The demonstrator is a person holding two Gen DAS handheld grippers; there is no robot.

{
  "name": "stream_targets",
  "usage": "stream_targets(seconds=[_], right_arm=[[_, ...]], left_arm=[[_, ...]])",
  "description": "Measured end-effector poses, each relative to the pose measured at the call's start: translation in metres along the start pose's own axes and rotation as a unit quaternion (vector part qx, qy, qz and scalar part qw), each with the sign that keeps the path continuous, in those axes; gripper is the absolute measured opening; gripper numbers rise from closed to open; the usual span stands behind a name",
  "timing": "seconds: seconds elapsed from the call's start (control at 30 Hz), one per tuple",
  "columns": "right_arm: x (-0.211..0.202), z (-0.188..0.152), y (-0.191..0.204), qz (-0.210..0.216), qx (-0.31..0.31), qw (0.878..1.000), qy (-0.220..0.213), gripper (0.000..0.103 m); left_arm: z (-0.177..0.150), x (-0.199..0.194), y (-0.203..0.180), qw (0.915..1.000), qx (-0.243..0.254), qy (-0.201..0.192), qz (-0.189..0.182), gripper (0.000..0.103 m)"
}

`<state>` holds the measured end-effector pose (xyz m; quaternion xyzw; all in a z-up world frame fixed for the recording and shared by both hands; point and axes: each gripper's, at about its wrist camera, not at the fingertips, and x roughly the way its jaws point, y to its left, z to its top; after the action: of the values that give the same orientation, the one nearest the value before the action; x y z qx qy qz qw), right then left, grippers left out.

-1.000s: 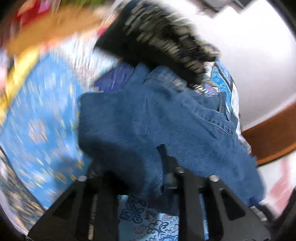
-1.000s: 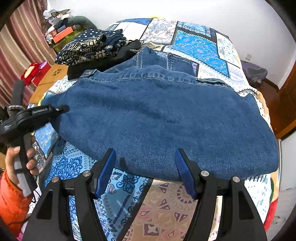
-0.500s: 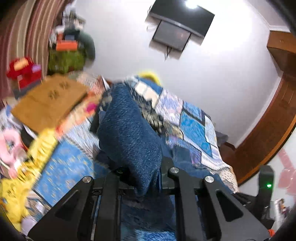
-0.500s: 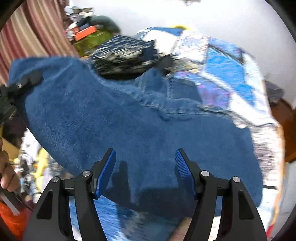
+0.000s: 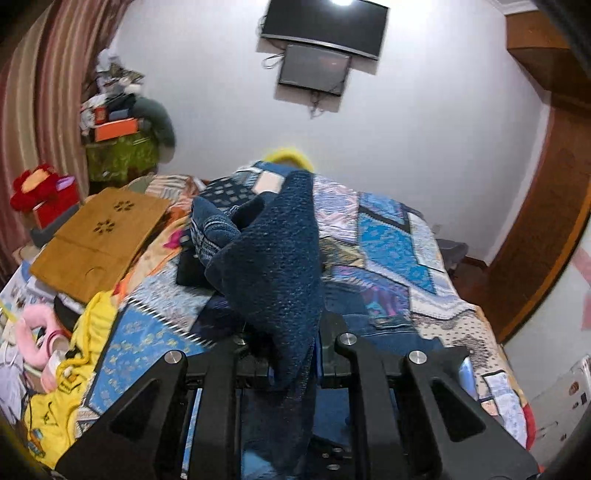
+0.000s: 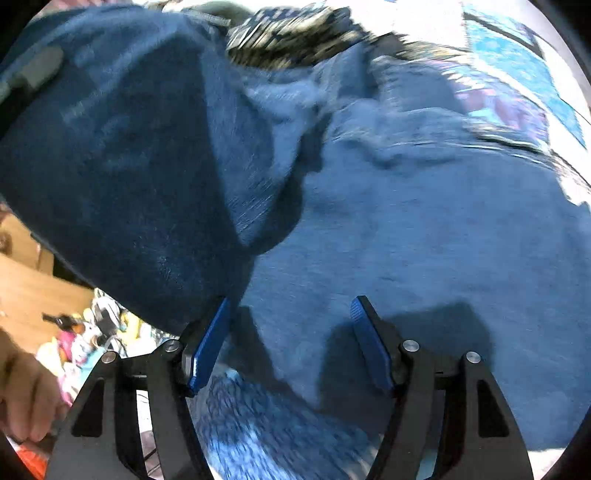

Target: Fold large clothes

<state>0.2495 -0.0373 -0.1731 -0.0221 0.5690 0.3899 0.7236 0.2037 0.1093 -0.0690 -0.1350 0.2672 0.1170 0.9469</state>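
Observation:
A large blue denim garment (image 6: 424, 229) lies on the patchwork quilt (image 5: 391, 236) of a bed. My left gripper (image 5: 291, 347) is shut on a corner of the denim garment (image 5: 280, 266) and holds it raised, so the cloth drapes over the jaws. In the right wrist view that lifted flap (image 6: 122, 166) hangs at the left, folded over toward the rest of the cloth. My right gripper (image 6: 291, 343) is open and empty, close above the garment's near edge.
A folded dark patterned cloth (image 5: 221, 218) lies at the head of the bed. A wooden lap desk (image 5: 99, 240), yellow clothing (image 5: 66, 398) and toys lie left of the bed. A wall TV (image 5: 325, 29) and a wooden door (image 5: 546, 236) stand beyond.
My left gripper has lifted the denim corner up off the bed and carried it over. My right gripper has moved in closer to the garment, still open.

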Motion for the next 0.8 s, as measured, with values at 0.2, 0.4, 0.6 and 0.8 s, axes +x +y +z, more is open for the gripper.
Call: stream_targets(seconds=[0.2,0.4,0.6,0.8], right_arm=[[-0.084,-0.029,-0.063,-0.078,0.048,0.992,-0.090,0.064],[-0.140,-0.064,-0.113,-0.166,0.101,0.972,-0.130,0.064],[-0.156,-0.092,-0.140,-0.180,0.155,0.963,-0.126,0.064],[-0.177,-0.089,-0.123,-0.178,0.130,0.964,-0.151,0.064]], left_arm=[[0.003,0.017,-0.067,0.9969,0.048,0.007,-0.062,0.014],[-0.034,0.065,-0.150,0.9768,0.105,0.097,-0.159,0.013],[-0.111,0.115,-0.193,0.9272,0.177,0.260,-0.204,0.017],[-0.109,0.079,-0.195,0.9108,0.235,0.246,-0.234,0.051]])
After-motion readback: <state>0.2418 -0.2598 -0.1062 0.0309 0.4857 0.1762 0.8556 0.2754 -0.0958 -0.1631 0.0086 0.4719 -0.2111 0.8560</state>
